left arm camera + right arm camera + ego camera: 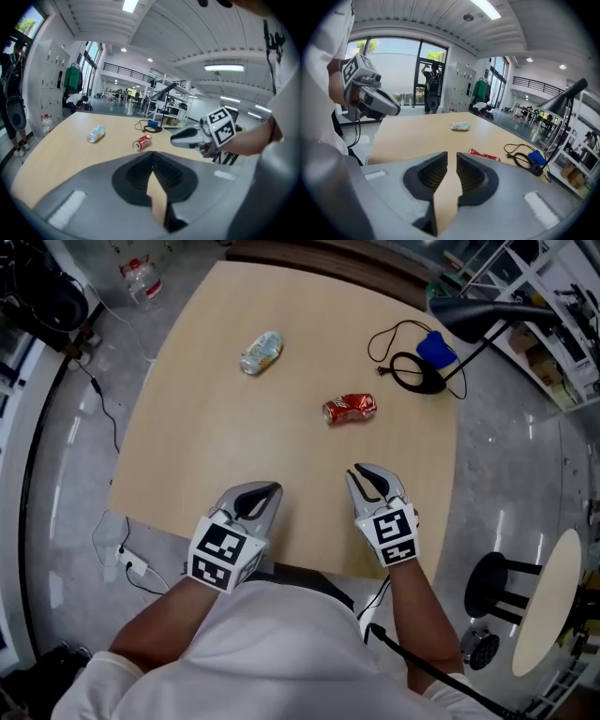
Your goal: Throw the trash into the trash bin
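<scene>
Two pieces of trash lie on the light wooden table (187, 446): a crushed clear plastic bottle (261, 352) at the far left and a crushed red can (349, 408) near the middle. Both grippers hover over the near edge, well short of them. My left gripper (274, 489) is shut and empty, its tips meeting. My right gripper (361, 470) is open by a narrow gap with nothing in it and points toward the can. The left gripper view shows the bottle (96, 133), the can (142, 142) and the right gripper (187, 137). The right gripper view shows the bottle (461, 126) and the can (485, 154).
A black desk lamp (487, 320) stands at the table's far right corner, with a coiled black cable (412, 371) and a blue object (436, 348) at its foot. A black stool (497, 587) and a round white tabletop (553, 606) are at the right. Cables and a power strip (131, 563) lie on the floor at the left.
</scene>
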Available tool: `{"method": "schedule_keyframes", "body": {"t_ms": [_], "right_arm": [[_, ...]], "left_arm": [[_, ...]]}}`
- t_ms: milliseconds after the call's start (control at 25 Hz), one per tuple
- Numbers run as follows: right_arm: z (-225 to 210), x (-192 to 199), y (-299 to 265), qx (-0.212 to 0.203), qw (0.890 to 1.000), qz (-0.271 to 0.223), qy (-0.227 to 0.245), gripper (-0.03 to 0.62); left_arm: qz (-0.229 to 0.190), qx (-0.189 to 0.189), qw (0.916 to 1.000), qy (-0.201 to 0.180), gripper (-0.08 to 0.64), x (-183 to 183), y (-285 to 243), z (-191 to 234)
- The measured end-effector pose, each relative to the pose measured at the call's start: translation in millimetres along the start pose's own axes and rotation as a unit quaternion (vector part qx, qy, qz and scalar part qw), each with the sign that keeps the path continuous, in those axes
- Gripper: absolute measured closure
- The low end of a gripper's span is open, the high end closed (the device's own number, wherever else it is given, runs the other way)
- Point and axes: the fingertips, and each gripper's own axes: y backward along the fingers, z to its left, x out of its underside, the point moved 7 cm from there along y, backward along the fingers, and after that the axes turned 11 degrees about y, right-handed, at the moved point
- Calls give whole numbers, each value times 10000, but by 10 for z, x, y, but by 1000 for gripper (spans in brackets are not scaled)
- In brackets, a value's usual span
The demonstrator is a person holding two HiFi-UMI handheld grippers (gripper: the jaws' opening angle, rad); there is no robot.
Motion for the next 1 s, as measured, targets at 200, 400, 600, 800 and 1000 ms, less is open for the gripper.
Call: {"method": "schedule_keyframes", "body": {"t_ms": [200,400,600,800,1000], "right_arm": [[-292,149,-285,-60,9988,171,448,520],[-561,314,-567,-17,9875,566,1470,488],[-706,465,-897,-136,9639,819,2530,465],[-774,574,-1178,-395,9356,1039,3352,426],[-839,689,-1439,-723,8760,1402,4557,399]], "left_arm": [[110,-101,9999,38,554,1,-231,-40],[173,-159,9997,104,554,6,-405,-97],[273,-174,9984,456,554,24,-587,-94],[275,-167,9951,940,554,20,-709,-47],[295,-230,9951,910,554,38,-750,-40]]}}
